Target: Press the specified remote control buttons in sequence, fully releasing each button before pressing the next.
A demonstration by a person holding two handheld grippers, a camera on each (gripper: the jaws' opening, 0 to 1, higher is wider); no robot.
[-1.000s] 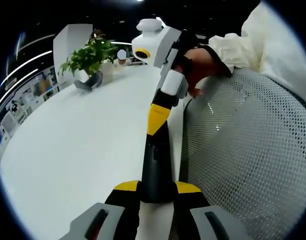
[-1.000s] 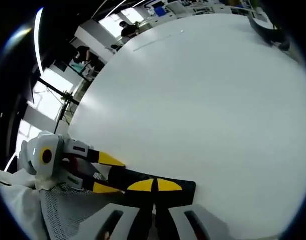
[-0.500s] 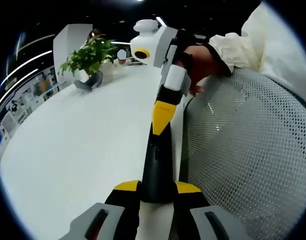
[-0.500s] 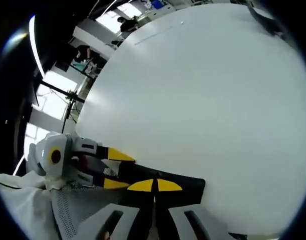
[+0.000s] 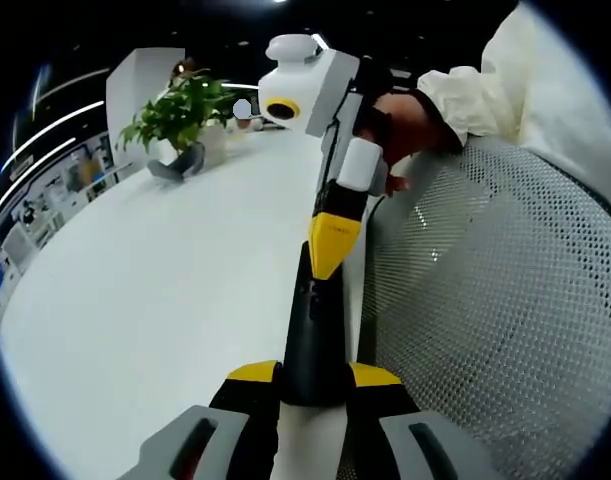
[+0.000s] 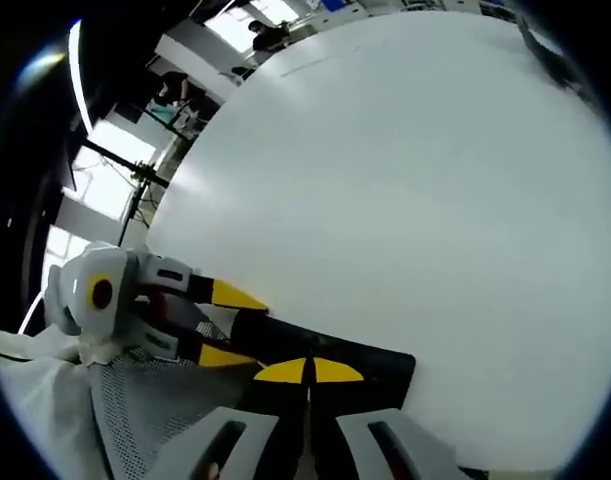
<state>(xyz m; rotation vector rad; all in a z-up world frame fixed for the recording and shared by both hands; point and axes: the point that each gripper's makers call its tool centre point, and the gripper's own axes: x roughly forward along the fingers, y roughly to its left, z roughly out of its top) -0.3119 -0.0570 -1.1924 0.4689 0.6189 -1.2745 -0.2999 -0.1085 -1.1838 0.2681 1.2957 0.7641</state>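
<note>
Now: pressing step, slim black remote control (image 5: 313, 335) clamped in left hand-held gripper (image 5: 313, 385).
Right hand-held gripper (image 6: 307, 372), jaws closed together, tips on remote; next, lift fully clear of the button over the white counter (image 5: 165, 290).

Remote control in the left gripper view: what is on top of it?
The right gripper's closed yellow tips sit on the remote control's upper face, while the left gripper clamps its near end. Any button beneath the tips is covered. Beneath lies the white table.

Right tongs (image 5: 334, 245): yellow tip moved down along the remote (image 5: 313, 335) toward the left tongs (image 5: 313, 375), now over its upper part. More of the remote's far end is covered than one second ago.
</note>
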